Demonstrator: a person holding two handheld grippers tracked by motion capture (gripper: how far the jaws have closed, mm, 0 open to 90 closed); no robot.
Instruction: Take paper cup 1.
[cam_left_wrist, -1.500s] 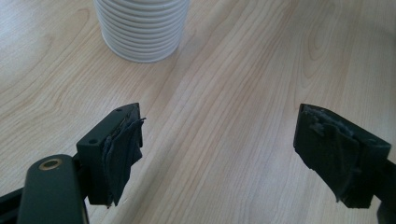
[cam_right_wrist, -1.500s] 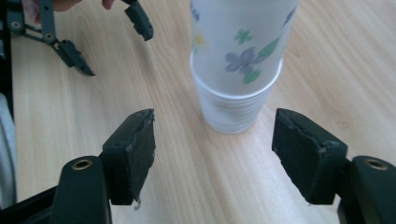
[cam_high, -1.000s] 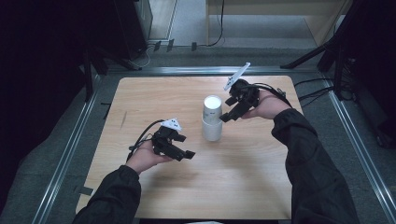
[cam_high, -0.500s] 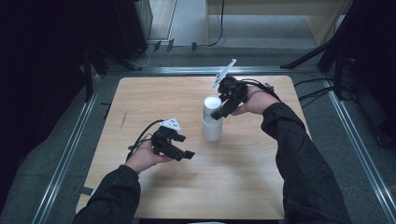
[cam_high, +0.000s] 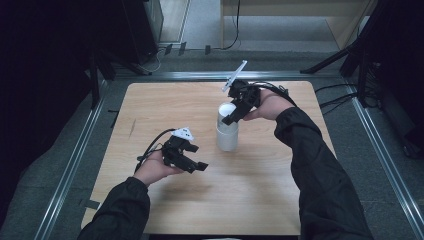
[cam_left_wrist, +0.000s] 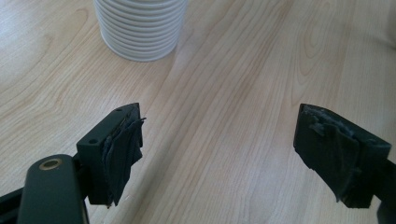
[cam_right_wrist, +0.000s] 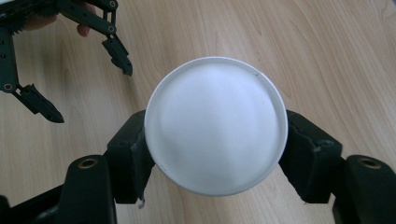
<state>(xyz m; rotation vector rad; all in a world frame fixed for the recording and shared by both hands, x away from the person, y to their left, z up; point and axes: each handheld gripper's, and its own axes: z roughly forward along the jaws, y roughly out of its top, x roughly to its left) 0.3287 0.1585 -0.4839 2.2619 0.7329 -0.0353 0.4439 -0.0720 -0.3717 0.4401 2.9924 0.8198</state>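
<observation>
on the table (cam_high: 150, 100), cup stack (cam_high: 227, 132), left tongs (cam_high: 192, 162) well apart

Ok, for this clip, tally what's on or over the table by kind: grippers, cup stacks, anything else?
Grippers: 2, the left gripper open over bare table, the right gripper with its jaws just closed around the top of the stack.
Stack of white cups: 1, standing upside down; the number of cups cannot be told.
Total: 3.
</observation>
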